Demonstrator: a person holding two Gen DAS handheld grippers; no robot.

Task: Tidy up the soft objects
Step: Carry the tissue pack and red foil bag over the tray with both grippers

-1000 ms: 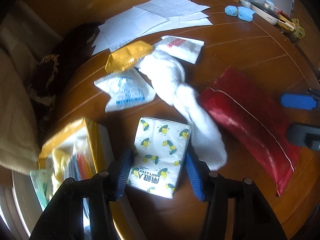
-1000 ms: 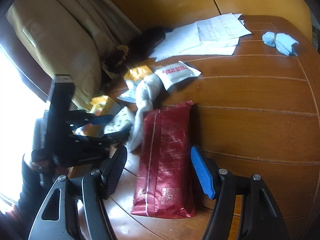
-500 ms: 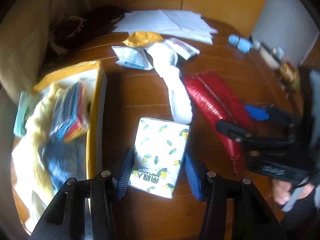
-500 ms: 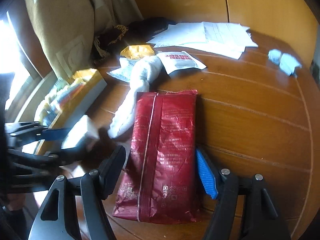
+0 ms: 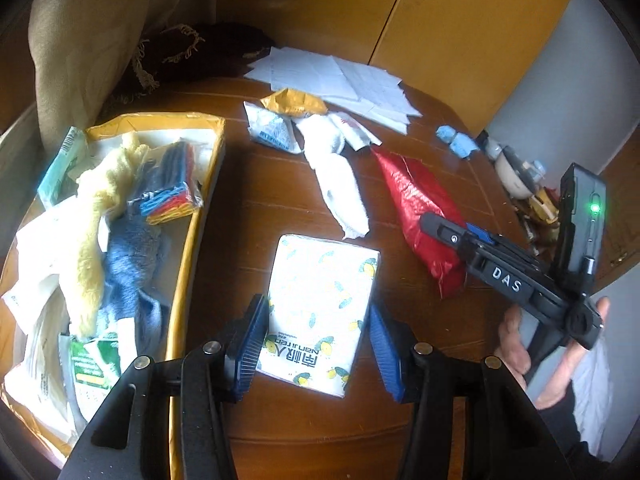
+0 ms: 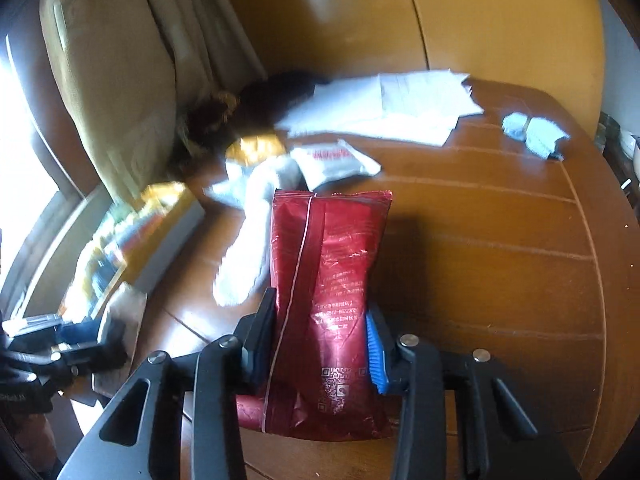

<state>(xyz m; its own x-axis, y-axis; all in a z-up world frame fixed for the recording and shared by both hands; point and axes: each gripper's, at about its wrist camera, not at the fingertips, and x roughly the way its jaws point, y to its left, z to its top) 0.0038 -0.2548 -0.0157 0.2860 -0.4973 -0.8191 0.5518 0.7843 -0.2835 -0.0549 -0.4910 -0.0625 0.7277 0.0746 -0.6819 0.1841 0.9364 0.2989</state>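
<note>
Closing on the red foil pack for pickup, right gripper squeezed its sides; left gripper pinched the lemon-print tissue pack, box to its left.

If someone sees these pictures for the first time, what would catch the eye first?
Most likely the shiny red packet at the middle of the right wrist view, with the right gripper closing its jaws on it. Next, the lemon-print tissue pack between the left gripper jaws. At the left stands the yellow box, heaped with cloths and packets.
</note>
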